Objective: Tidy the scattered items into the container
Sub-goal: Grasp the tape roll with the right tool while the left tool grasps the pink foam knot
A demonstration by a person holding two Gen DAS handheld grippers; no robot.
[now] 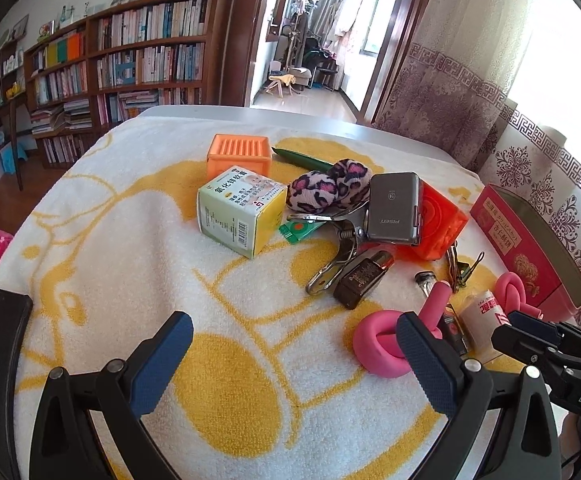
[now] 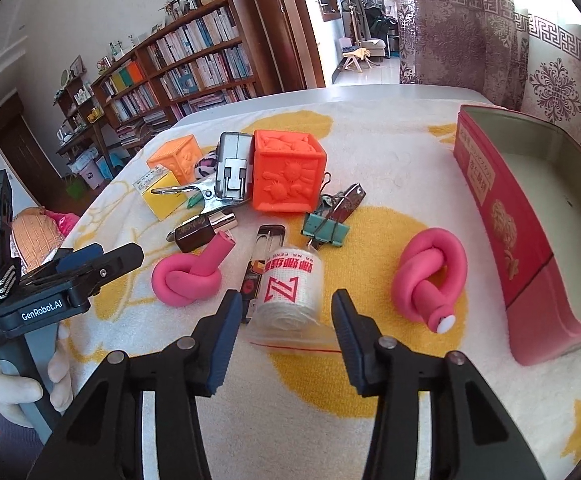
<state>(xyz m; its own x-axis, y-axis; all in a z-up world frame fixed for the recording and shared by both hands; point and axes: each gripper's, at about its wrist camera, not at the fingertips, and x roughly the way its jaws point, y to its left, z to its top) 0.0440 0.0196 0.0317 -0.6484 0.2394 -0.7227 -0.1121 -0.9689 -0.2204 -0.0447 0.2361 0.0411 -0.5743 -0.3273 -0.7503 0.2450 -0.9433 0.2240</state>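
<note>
Two pink foam knots (image 2: 186, 280) (image 2: 430, 276) lie on the towel-covered surface (image 2: 390, 152), with a bagged gauze roll (image 2: 292, 292) between them. Right tongs (image 2: 286, 344) stand part-open astride the near end of the roll; pad contact cannot be told. Left tongs (image 1: 294, 360) stand wide, holding nothing. Red tin (image 2: 502, 216) sits open at the right edge, well apart from the orange block (image 2: 286, 176)

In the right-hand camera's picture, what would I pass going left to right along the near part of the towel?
Pink knotted foam tube → white gauze roll in a clear bag with red print → second pink knotted foam tube with a white end cap → open red tin box.
</note>
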